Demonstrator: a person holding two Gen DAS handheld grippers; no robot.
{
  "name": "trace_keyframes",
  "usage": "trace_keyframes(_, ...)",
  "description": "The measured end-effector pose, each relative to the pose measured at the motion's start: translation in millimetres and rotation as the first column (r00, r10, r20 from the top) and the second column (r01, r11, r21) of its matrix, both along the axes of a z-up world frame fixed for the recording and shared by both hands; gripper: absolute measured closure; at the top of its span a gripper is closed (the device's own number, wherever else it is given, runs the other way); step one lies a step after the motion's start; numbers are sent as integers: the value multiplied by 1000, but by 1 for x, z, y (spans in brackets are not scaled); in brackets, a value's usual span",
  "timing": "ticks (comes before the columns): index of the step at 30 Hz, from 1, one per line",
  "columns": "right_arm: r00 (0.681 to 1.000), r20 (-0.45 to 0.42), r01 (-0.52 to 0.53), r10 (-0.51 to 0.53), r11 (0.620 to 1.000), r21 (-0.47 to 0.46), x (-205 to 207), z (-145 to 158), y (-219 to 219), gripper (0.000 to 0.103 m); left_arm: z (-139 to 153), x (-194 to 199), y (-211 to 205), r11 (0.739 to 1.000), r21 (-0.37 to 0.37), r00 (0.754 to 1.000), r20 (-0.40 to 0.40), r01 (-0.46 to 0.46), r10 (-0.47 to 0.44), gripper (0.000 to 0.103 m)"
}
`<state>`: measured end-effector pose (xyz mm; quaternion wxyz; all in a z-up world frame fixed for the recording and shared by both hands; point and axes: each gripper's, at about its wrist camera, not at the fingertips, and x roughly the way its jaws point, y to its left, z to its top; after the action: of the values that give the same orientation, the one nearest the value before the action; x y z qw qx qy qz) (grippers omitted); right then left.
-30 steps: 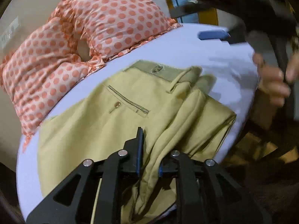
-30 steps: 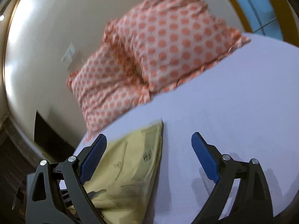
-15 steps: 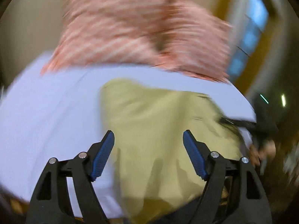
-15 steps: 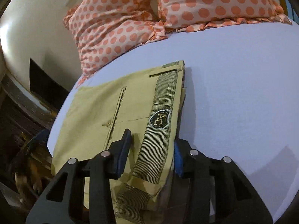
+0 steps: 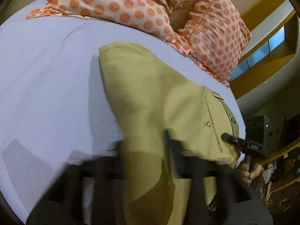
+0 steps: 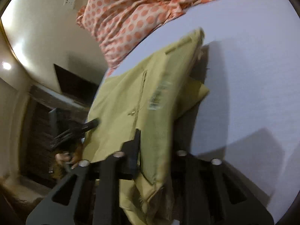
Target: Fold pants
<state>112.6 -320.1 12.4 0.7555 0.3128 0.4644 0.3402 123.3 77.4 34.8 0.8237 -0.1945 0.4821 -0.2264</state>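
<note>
The khaki pants (image 5: pixel 155 97) lie folded on the lilac bedsheet (image 5: pixel 46 78). My left gripper (image 5: pixel 145 146) is blurred and its jaws are closed on the near edge of the pants. In the right wrist view the pants (image 6: pixel 131 97) are lifted off the sheet at the waistband end, with a shadow under them. My right gripper (image 6: pixel 155 146) is shut on the waistband corner. The right gripper also shows in the left wrist view (image 5: pixel 230 138) at the waistband. The left gripper shows in the right wrist view (image 6: pixel 90 125) at the far edge.
Two orange polka-dot pillows (image 5: pixel 150 5) lie at the head of the bed, also in the right wrist view (image 6: pixel 131 15). The bed edge falls off to a dark floor and furniture (image 6: pixel 43 131). A window with a yellow frame (image 5: pixel 262 50) is at right.
My left gripper, open half a second ago, has closed on the pants edge. My right gripper keeps its hold on the waistband, and the pants have risen off the sheet.
</note>
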Motion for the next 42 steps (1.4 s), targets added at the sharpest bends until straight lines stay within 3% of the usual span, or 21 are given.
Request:
trace_keyframes(2,999,42,5,-6,1000,26,6,15,0,87,10,3,-4,1000,4,1000,21,9,-9,86)
trace_keyframes(6,987,154,56,-52,998,-19,39,58,-1,87,40,30,-23,996,93,990,138,2,-15,88)
trace_keyframes(9,970,198,153,-142,987,-42,73,72,-12,87,56,68,-35,992,116,977,212,-48,22,87)
trace_keyframes(11,965,168,223,-202,968,-112,92,61,-18,87,51,98,-45,985,159,976,214,-74,39,84)
trace_keyframes(12,965,140,244,-223,957,-156,99,53,-17,83,44,112,-48,981,176,982,178,-87,55,83)
trace_keyframes(14,961,42,271,-274,900,-343,111,30,-18,71,25,131,-50,954,269,989,104,-132,107,83)
trace_keyframes(15,957,22,277,-290,886,-372,111,24,-22,63,22,131,-46,949,282,988,100,-139,115,79)
trace_keyframes(18,919,114,394,-378,855,-338,85,40,-42,62,34,104,-30,951,248,973,183,-184,141,76)
trace_keyframes(19,913,164,406,-373,863,-300,75,51,-43,57,39,94,-27,955,229,968,208,-186,139,73)
trace_keyframes(20,916,184,395,-355,878,-271,70,55,-39,51,46,80,-26,967,188,965,231,-173,127,72)
trace_keyframes(22,936,209,330,-282,910,-252,62,62,-18,31,53,59,-32,986,117,964,254,-117,84,56)
trace_keyframes(24,951,213,280,-223,913,-295,62,60,2,30,49,48,-56,995,99,975,224,-29,7,46)
trace_keyframes(25,959,201,259,-199,905,-338,63,56,15,29,44,49,-66,994,105,979,201,-7,-14,46)
trace_keyframes(28,970,154,240,-191,865,-440,68,38,33,20,11,59,-91,984,174,997,73,26,-39,45)
trace_keyframes(30,968,173,245,-182,829,-503,61,40,41,20,6,54,-102,971,239,993,112,14,-42,41)
trace_keyframes(32,959,196,282,-205,768,-575,46,48,47,18,11,43,-106,952,307,992,119,-8,-30,36)
trace_keyframes(33,948,223,317,-227,717,-620,33,55,51,11,15,34,-105,947,321,991,130,-23,-20,28)
trace_keyframes(34,940,247,340,-234,692,-637,22,58,51,3,19,22,-103,943,332,990,142,-36,-12,18)
trace_keyframes(37,909,332,412,-251,657,-632,-20,64,56,1,25,-12,-99,924,373,985,173,-85,20,2)
trace_keyframes(39,909,343,410,-236,652,-638,-38,58,67,1,20,-36,-92,906,405,984,168,-123,58,2)
trace_keyframes(42,919,330,390,-214,602,-697,-49,38,92,1,2,-59,-84,898,416,988,112,-141,103,2)
